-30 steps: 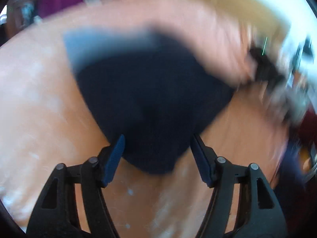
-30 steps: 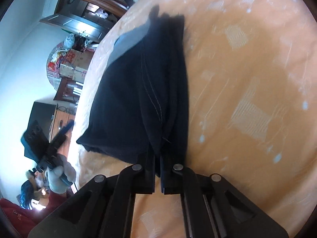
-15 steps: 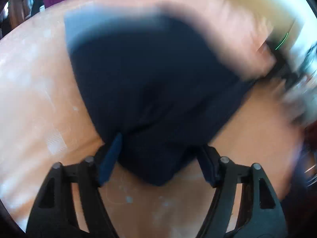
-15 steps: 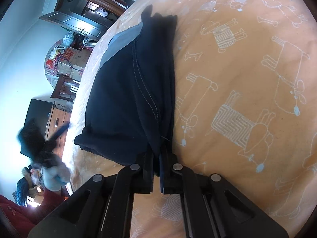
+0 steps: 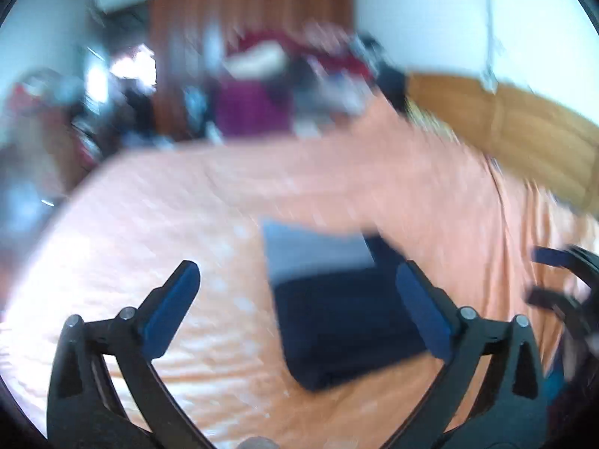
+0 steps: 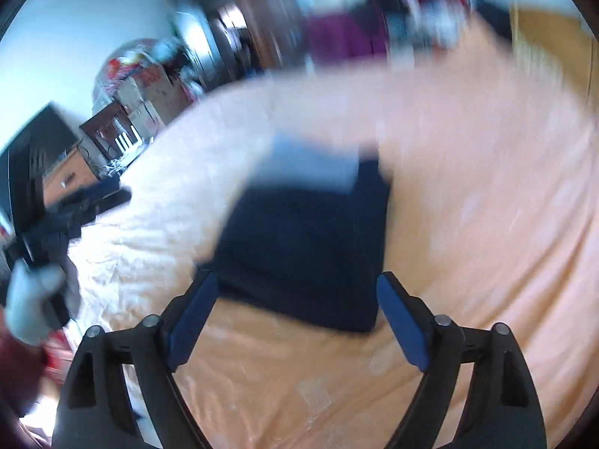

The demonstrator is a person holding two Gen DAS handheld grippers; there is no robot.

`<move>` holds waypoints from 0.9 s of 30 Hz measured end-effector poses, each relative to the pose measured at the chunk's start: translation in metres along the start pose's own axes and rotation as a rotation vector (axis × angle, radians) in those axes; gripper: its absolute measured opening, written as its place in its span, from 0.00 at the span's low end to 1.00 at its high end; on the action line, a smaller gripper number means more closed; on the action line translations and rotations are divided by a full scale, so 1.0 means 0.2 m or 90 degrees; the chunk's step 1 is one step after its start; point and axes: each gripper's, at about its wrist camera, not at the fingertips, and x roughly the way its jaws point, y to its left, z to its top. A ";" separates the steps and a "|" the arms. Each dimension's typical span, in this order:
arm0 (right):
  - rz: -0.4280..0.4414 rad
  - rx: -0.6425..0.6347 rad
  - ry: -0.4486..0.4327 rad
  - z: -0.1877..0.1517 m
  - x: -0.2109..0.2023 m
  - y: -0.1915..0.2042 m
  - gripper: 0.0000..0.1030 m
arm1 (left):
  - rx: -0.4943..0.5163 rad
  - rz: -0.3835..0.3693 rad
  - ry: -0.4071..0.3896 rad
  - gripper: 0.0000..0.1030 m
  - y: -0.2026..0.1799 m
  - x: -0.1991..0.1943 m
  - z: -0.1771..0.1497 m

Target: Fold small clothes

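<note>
The folded dark garment lies mid-frame on the orange bedsheet; left gripper and right gripper jaws are opening wide, nothing between them.

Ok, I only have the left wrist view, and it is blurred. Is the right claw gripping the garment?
Observer: No. The right claw has its jaws opening with nothing pinched between them; the dark folded garment lies on the orange bedsheet beyond the tips.
Operator: Anything at that view's left edge?
Observer: A white-gloved hand, beside the bed.
Operator: And behind it?
Observer: A dark screen, with cardboard boxes further back.
</note>
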 end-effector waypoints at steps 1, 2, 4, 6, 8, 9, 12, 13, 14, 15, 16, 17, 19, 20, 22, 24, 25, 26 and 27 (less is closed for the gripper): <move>-0.029 -0.019 -0.064 0.05 -0.16 0.10 1.00 | -0.026 0.011 -0.018 1.00 0.00 -0.09 0.05; -0.058 -0.025 -0.131 0.07 -0.30 0.18 1.00 | -0.048 0.012 -0.026 1.00 0.02 -0.15 0.05; -0.110 -0.012 -0.226 0.03 -0.47 0.33 1.00 | -0.082 -0.020 -0.007 1.00 0.03 -0.21 0.03; -0.117 0.005 -0.183 0.01 -0.48 0.44 1.00 | -0.065 -0.036 0.013 1.00 0.00 -0.22 0.00; -0.068 -0.008 -0.046 0.01 -0.35 0.51 1.00 | -0.049 0.001 0.005 1.00 -0.05 -0.25 -0.03; -0.102 -0.017 0.004 -0.01 -0.27 0.54 1.00 | -0.040 0.025 0.010 1.00 -0.07 -0.28 -0.05; -0.182 -0.042 0.048 -0.06 -0.19 0.59 1.00 | -0.018 0.093 0.021 1.00 -0.14 -0.28 -0.09; -0.185 -0.045 0.052 -0.08 -0.18 0.61 1.00 | -0.019 0.091 0.030 1.00 -0.14 -0.29 -0.13; -0.182 -0.040 0.058 -0.08 -0.17 0.61 1.00 | -0.022 0.086 0.038 1.00 -0.14 -0.27 -0.14; -0.179 -0.034 0.067 -0.09 -0.17 0.61 1.00 | -0.027 0.088 0.044 1.00 -0.14 -0.27 -0.14; -0.180 -0.024 0.076 -0.11 -0.16 0.59 1.00 | -0.027 0.095 0.045 1.00 -0.14 -0.28 -0.15; -0.183 -0.017 0.079 -0.12 -0.16 0.58 1.00 | -0.026 0.097 0.047 1.00 -0.14 -0.28 -0.15; -0.183 -0.007 0.085 -0.11 -0.15 0.56 1.00 | -0.026 0.096 0.047 1.00 -0.17 -0.31 -0.17; -0.183 -0.006 0.082 -0.12 -0.18 0.56 1.00 | -0.021 0.100 0.045 1.00 -0.19 -0.32 -0.17; -0.197 -0.014 0.081 -0.12 -0.19 0.56 1.00 | -0.019 0.103 0.044 1.00 -0.21 -0.34 -0.18; -0.200 -0.017 0.082 -0.12 -0.20 0.55 1.00 | -0.023 0.107 0.040 1.00 -0.21 -0.35 -0.19; -0.203 -0.017 0.082 -0.12 -0.20 0.55 1.00 | -0.022 0.110 0.039 1.00 -0.22 -0.36 -0.20; -0.202 -0.017 0.084 -0.12 -0.20 0.54 1.00 | -0.019 0.115 0.039 1.00 -0.23 -0.36 -0.20; -0.200 -0.017 0.089 -0.12 -0.19 0.54 1.00 | -0.018 0.115 0.040 1.00 -0.23 -0.36 -0.20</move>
